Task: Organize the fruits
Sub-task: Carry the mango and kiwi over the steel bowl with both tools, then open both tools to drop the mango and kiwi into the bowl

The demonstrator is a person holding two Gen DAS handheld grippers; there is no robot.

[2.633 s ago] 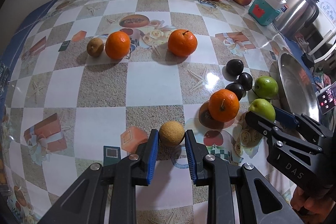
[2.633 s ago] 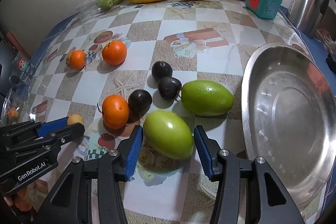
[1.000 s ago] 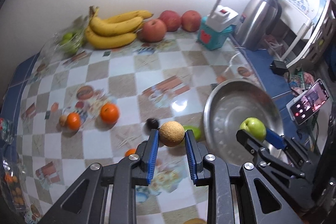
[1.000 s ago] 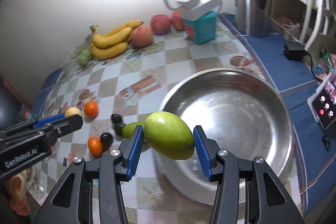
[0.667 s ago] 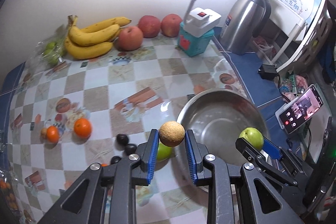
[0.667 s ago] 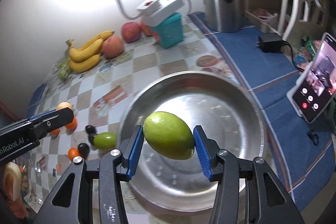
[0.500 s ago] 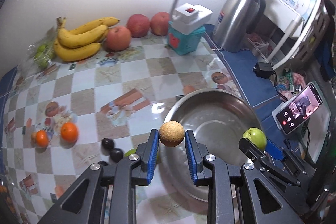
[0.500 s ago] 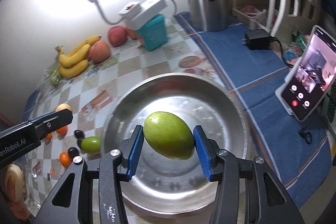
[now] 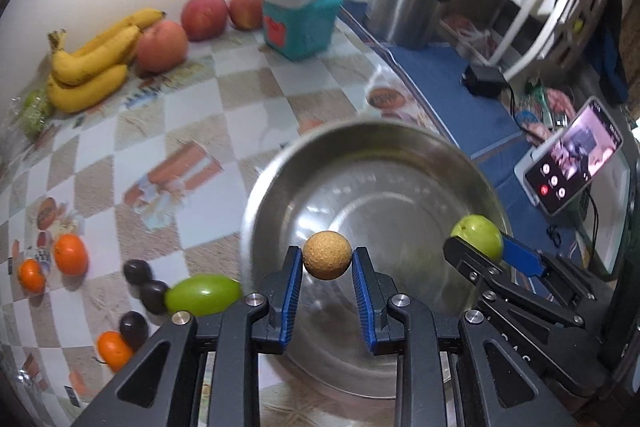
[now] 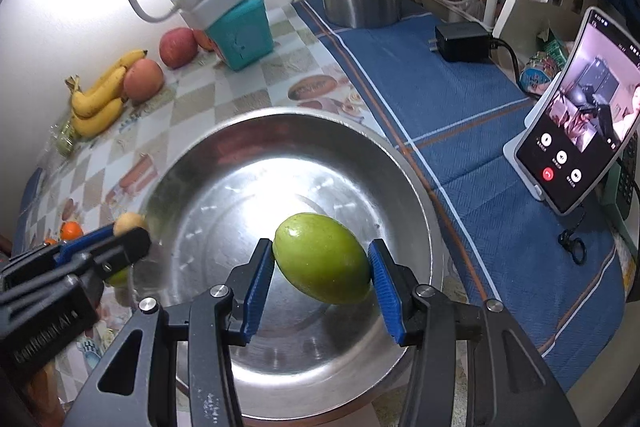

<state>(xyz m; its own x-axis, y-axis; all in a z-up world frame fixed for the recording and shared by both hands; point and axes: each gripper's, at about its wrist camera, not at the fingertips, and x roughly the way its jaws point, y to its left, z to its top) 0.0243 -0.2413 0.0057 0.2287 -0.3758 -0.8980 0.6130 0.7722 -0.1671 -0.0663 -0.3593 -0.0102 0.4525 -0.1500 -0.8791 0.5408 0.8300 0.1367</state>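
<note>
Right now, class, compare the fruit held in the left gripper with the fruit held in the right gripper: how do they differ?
The brown fruit in the left gripper is round, tan and rough-looking; the green fruit in the right gripper is oval, smooth and glossy. The green fruit is clearly larger and spreads its jaws wider. Both are clamped over the steel bowl.

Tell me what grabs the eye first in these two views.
The big steel bowl fills the middle of both views, empty inside. Over it, the right tongs clamp a large green mango, and the left tongs clamp a small round tan fruit. At the right, on the blue cloth, a propped phone glows with a video call.
</note>
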